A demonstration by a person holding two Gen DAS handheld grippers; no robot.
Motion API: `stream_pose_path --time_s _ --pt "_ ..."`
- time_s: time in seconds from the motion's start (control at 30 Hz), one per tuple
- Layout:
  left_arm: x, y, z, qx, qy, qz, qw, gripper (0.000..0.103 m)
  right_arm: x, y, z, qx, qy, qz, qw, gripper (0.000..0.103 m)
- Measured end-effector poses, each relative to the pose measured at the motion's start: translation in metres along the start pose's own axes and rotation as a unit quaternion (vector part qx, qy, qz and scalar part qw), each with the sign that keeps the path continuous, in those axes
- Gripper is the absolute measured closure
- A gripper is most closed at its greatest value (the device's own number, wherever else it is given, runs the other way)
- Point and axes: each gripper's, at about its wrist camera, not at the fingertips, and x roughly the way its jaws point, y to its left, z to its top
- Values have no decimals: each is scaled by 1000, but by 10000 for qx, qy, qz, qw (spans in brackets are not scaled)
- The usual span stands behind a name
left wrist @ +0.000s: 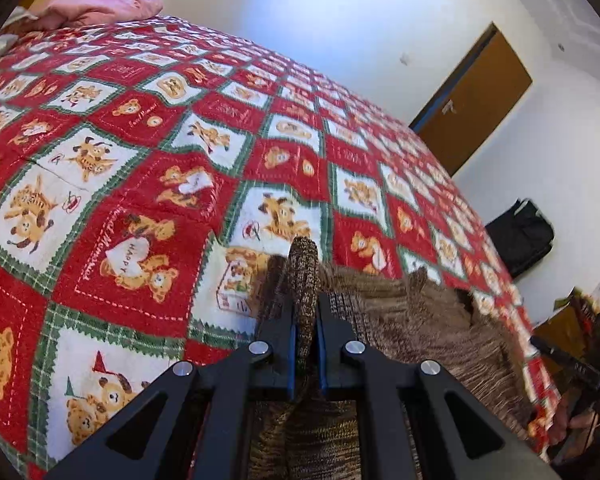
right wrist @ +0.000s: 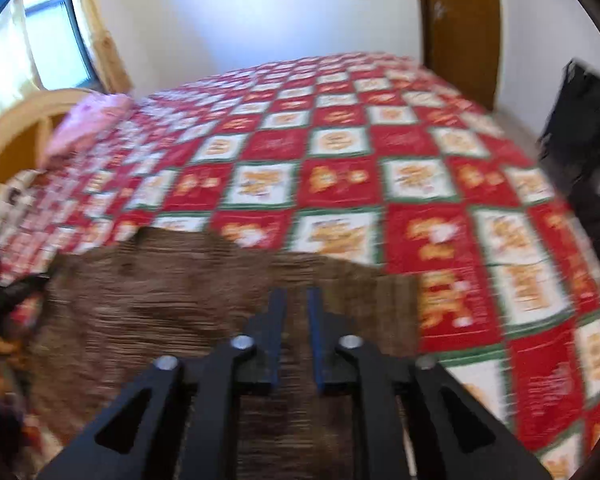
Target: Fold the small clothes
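Observation:
A brown knitted garment (left wrist: 428, 320) lies on the red bear-patterned bedspread (left wrist: 160, 160). My left gripper (left wrist: 305, 300) is shut on a bunched edge of the garment, which sticks up between the jaws. In the right wrist view the garment (right wrist: 160, 300) spreads flat over the bedspread (right wrist: 480, 240), blurred by motion. My right gripper (right wrist: 298, 296) is over the garment's right part, jaws close together with a narrow gap; whether cloth is pinched between them is not clear. The right gripper also shows at the far right of the left wrist view (left wrist: 568, 368).
A pink pillow (left wrist: 100, 0) lies at the head of the bed. A brown door (left wrist: 476, 100) is in the white wall behind. A black bag (left wrist: 520, 236) sits beyond the bed. A window (right wrist: 40, 40) is at the left.

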Motion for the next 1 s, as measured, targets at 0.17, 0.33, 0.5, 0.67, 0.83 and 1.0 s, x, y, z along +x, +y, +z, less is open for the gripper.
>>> stream_pose_path --time_s 0.17,0.33,0.5,0.67,0.83,1.0 --pt "-11 -10 6 172 -283 -11 9995 96 30 31 -3 -519 274 -135 9982 46" --pt "-10 -13 9 205 -344 18 9992 96 66 31 -8 -587 717 -657 9935 72" --pt "-17 -18 11 198 -422 -44 9989 96 44 33 -9 -614 418 -573 9956 98" --pt "-34 -33 17 427 -668 -144 9967 96 -22 33 -2 -527 -518 -721 9947 98" --pt "-21 -48 24 678 -751 34 9949 95 -61 16 10 -267 -1244 -1238 9841 98" --pt "28 -45 17 593 -445 386 9965 95 -18 2 16 -411 -973 -2091 9722 98"
